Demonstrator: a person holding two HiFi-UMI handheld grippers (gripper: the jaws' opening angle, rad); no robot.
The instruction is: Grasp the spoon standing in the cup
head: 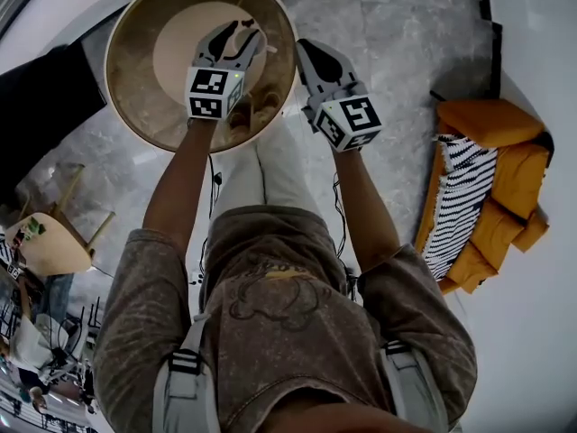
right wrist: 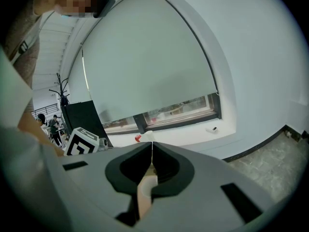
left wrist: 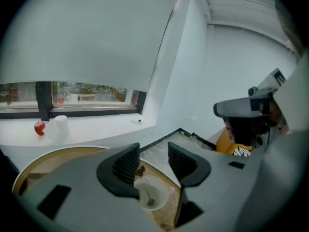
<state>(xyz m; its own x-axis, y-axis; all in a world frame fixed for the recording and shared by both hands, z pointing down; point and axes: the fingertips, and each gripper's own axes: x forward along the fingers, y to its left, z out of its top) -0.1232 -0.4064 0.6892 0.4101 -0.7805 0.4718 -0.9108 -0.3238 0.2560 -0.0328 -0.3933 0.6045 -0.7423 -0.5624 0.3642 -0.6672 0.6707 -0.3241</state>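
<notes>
A small white cup (left wrist: 153, 193) stands on the round wooden table (left wrist: 53, 158), near its edge. A spoon (left wrist: 149, 197) leans inside it, bowl down. My left gripper (left wrist: 153, 161) hangs just above and behind the cup, open, with nothing between its ribbed pads. From the head view the left gripper (head: 242, 32) is over the table (head: 144, 70) and covers the cup. My right gripper (head: 305, 48) is beside it, past the table's right rim. In the right gripper view the right gripper (right wrist: 152, 146) is shut, tips touching, holding nothing.
An orange sofa (head: 491, 179) with a striped cushion stands at the right on the marble floor. A wooden chair (head: 50, 242) is at the left. A red fruit (left wrist: 39, 127) and a white object (left wrist: 60, 124) sit on the window sill. Small brown bits (left wrist: 140, 169) lie by the cup.
</notes>
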